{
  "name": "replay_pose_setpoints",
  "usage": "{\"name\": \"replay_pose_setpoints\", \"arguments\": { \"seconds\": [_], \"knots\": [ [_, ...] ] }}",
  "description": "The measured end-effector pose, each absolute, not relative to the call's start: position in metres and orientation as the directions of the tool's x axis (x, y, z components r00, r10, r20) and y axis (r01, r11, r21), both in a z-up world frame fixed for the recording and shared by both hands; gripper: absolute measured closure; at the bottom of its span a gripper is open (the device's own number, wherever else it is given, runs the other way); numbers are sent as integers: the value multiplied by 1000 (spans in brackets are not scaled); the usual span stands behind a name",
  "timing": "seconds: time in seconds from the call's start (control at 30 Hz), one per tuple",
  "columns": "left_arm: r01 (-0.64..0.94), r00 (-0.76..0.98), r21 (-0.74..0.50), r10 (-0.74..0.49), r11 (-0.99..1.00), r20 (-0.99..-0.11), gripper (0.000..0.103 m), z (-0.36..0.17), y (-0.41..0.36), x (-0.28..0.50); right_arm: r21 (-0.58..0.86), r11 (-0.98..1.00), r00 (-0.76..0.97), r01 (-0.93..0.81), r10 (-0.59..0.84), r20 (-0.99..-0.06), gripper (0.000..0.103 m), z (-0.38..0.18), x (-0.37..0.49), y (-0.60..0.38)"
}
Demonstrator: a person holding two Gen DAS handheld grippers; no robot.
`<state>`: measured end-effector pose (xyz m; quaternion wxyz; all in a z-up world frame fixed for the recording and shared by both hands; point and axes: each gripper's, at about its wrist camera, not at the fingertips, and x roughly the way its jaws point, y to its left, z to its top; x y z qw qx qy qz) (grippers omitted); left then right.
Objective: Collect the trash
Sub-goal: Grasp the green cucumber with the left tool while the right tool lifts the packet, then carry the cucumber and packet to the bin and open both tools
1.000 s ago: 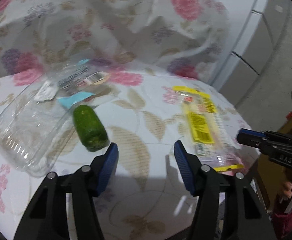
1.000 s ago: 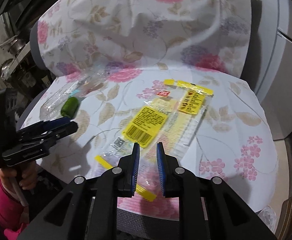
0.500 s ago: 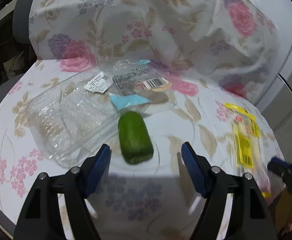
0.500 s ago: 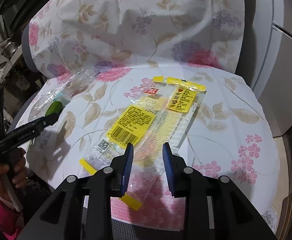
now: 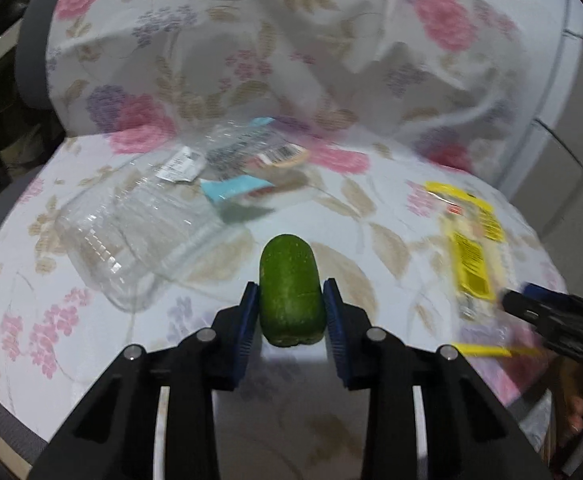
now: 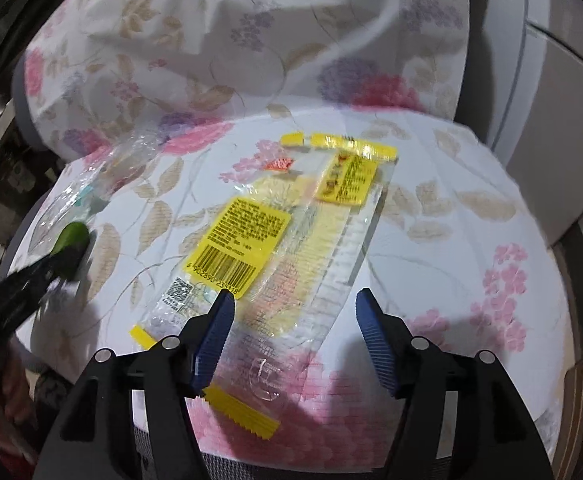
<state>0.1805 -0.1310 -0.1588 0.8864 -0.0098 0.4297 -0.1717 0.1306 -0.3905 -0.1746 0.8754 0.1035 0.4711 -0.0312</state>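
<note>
Left tongs (image 5: 291,308) have just been closing onto the firm, smooth cucumber stub (image 5: 290,292) mid-length on the floral-covered seat (image 5: 391,216). Right tongs (image 6: 293,330), jaws just widened and empty, hover over the light, crinkly yellow wrapper (image 6: 291,240); pinch its edge.

Two wrist fisheyes, angled down over one floral-covered seat (image 5: 371,208).
Left looks close past its fingers at the green piece (image 5: 290,292); right at the yellow wrapper (image 6: 291,240). Both objects shared, each gripper visible in the other's edge.
</note>
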Motion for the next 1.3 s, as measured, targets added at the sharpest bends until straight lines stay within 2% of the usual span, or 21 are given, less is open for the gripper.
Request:
{"name": "replay_pose_setpoints", "arguments": {
  "seconds": [0.07,0.13,0.17,0.2,0.23,0.27,0.3,0.47,0.73,1.03,1.3],
  "knots": [
    [344,539,-213,-379,914,-752,72,-158,-131,174,116,982,567,152,10,-824,38,-180,135,-384],
    [383,516,-235,-418,893,-747,72,-159,-135,168,64,986,582,151,-37,-812,43,-182,141,-378],
    [409,506,-236,-435,881,-745,72,-159,-138,164,47,987,586,154,-53,-808,53,-183,143,-377],
    [432,495,-239,-450,870,-743,72,-159,-141,159,36,987,592,157,-65,-803,70,-184,144,-377],
    [445,488,-241,-459,862,-742,71,-159,-144,155,39,987,596,159,-64,-801,80,-183,145,-378],
    [459,483,-239,-466,856,-742,71,-159,-147,151,71,985,600,156,-38,-799,97,-181,145,-382],
    [466,482,-235,-467,853,-742,72,-159,-149,149,115,982,610,147,1,-793,101,-177,144,-385],
    [479,484,-231,-474,847,-736,72,-156,-154,140,193,976,677,98,77,-732,102,-147,129,-391],
    [518,531,-218,-511,827,-676,72,-127,-174,127,101,991,740,84,6,-673,102,-87,92,-384],
    [574,529,-221,-563,789,-636,73,-112,-206,100,49,990,764,129,-68,-641,102,-67,44,-407],
    [722,439,-217,-677,657,-590,73,-94,-272,55,51,967,772,248,-165,-614,102,-58,-27,-454]
  ]
}}
